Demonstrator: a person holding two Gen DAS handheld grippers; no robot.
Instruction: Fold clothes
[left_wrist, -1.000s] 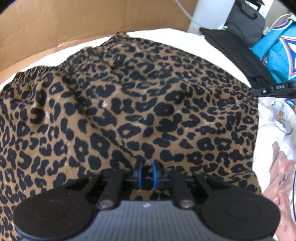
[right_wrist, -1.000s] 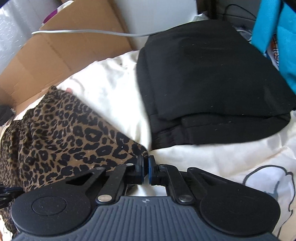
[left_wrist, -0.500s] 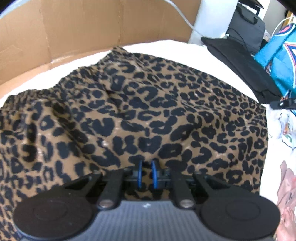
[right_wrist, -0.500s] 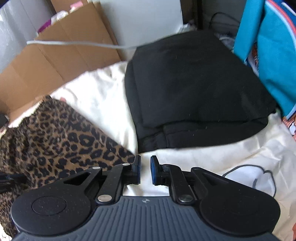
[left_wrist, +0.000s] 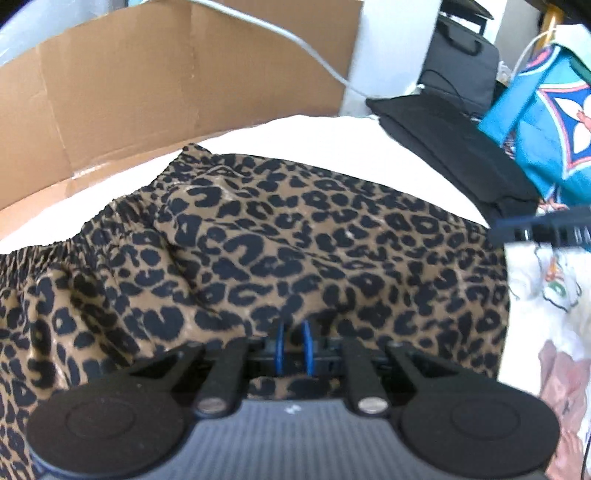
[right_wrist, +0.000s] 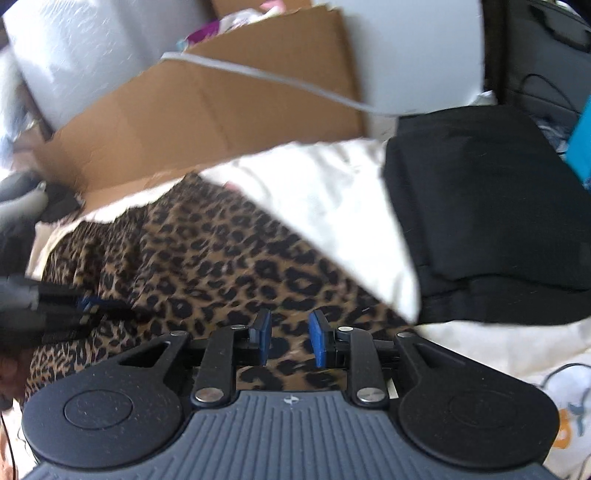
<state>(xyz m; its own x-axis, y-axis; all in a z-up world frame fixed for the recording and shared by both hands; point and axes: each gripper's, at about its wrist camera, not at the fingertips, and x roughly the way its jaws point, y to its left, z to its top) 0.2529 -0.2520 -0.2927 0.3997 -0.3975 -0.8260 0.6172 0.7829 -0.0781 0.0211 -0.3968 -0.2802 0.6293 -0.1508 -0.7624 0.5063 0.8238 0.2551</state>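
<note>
- A white sheet (left_wrist: 332, 140) covers the surface under everything; a cardboard panel (left_wrist: 166, 85) stands along its far edge.
- The leopard-print garment (left_wrist: 295, 240) lies spread over the sheet, its gathered elastic waistband (left_wrist: 74, 240) toward the cardboard.
- A folded black garment (right_wrist: 480, 206) rests on the sheet to the right, just beside the leopard print; a blue printed garment (left_wrist: 546, 122) sits behind it.
- The left gripper (left_wrist: 293, 345) has its fingers pinched on a raised fold of the leopard-print garment.
- The right gripper (right_wrist: 288, 338) hovers over the garment's near right part, fingers apart and holding nothing.
</note>
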